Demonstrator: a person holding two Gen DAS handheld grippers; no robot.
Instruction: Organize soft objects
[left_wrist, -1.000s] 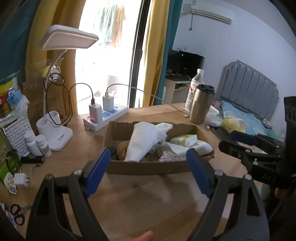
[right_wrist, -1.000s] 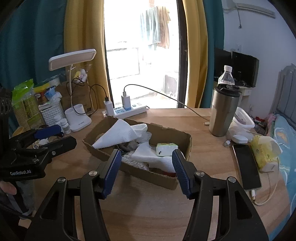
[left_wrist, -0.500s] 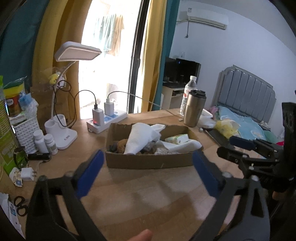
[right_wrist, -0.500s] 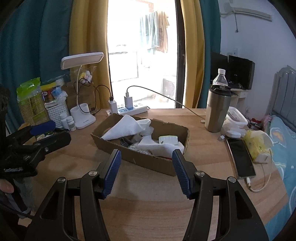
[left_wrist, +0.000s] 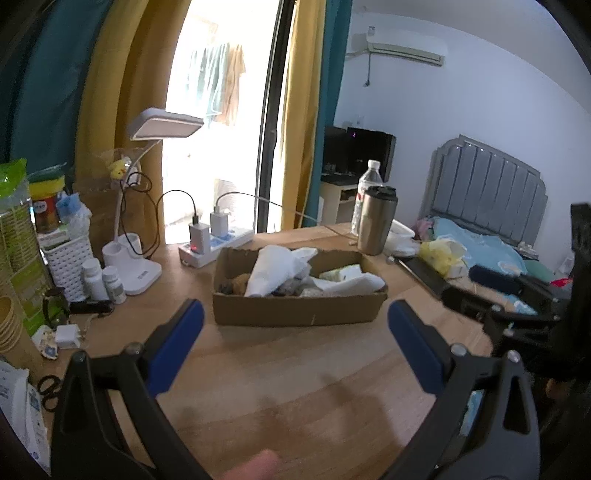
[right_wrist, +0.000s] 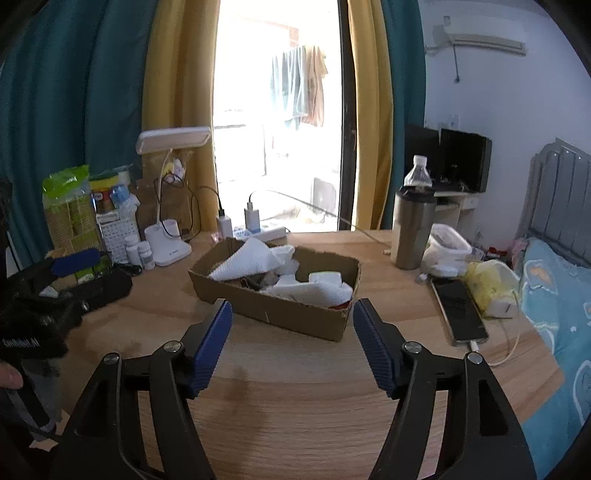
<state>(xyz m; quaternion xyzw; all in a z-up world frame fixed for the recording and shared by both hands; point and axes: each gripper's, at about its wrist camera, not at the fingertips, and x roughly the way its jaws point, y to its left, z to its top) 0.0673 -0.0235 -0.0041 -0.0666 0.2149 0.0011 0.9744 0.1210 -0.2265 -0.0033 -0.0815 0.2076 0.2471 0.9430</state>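
Observation:
A shallow cardboard box stands in the middle of the wooden desk. It holds white cloths, a small green-white tissue pack and a brown soft item. My left gripper hangs wide open in front of the box, well short of it, with nothing between its blue pads. My right gripper is also short of the box; its jaws are opening and nothing is between them. Each gripper shows at the edge of the other's view.
A white desk lamp, power strip with chargers, pill bottles and a white basket crowd the desk's left. A steel tumbler, water bottle, phone and yellow tissue bag sit right. A bed lies beyond.
Both grippers have drawn back from the box, which looks smaller and farther now. The left jaws have spread much wider, and the right jaws have widened too.

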